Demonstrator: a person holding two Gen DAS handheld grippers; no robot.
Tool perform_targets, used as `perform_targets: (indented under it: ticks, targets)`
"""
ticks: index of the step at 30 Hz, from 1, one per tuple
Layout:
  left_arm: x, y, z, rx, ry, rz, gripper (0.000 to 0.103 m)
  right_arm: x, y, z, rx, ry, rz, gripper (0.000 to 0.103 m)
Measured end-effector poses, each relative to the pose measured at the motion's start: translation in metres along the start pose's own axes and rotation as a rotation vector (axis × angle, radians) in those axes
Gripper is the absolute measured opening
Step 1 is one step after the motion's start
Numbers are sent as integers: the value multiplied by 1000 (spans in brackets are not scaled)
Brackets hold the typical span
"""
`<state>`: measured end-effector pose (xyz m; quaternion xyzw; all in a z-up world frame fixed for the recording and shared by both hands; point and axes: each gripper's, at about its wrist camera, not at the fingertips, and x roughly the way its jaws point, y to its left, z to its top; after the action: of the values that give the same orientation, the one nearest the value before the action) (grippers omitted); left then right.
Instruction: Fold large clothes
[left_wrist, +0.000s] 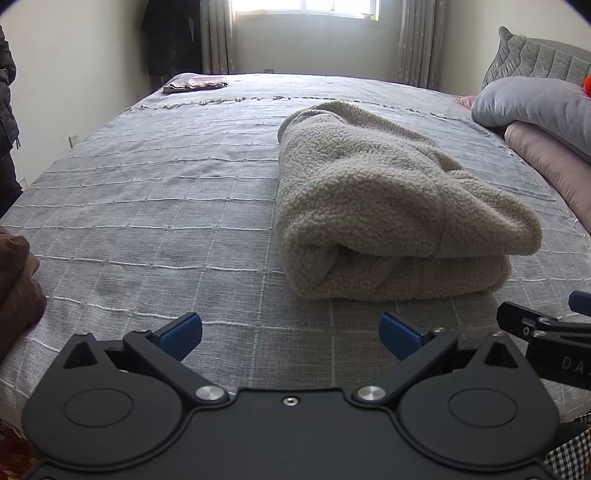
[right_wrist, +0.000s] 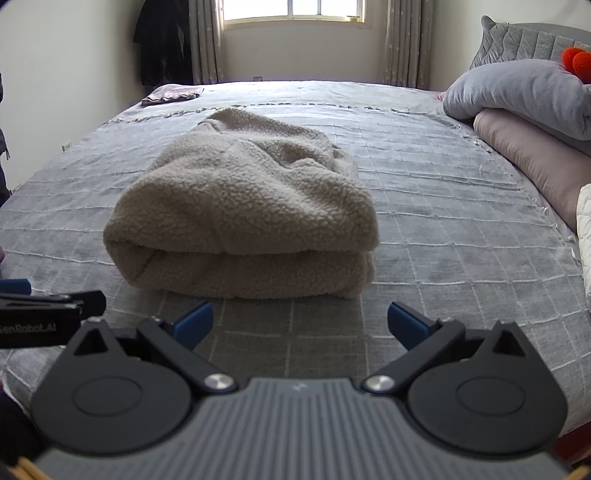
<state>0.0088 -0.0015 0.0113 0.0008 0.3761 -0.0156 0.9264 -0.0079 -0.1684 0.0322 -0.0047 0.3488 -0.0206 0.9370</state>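
On bed cover (right_wrist: 424, 229), fleece garment (right_wrist: 243, 206) lies folded in thick bundle; looks soft, bulky, springy, likely light; best hold probably near doubled front edge; left gripper (left_wrist: 290, 334) and right gripper (right_wrist: 301, 323) both spread wide, empty; bundle just ahead of fingertips, not touching.

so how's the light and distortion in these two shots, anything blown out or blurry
Left wrist view: window blown out to white, bed edges bowed by the fisheye, fleece sharp. Right wrist view: window likewise overexposed, fleece softly lit and in focus, dark vignette at the corners.
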Motion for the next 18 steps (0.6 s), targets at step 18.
perform_targets:
  ticks: [18]
  targets:
    - [-2, -5, -1, 4, -9, 8, 103, -3, -1, 1, -4, -2, -12, 103]
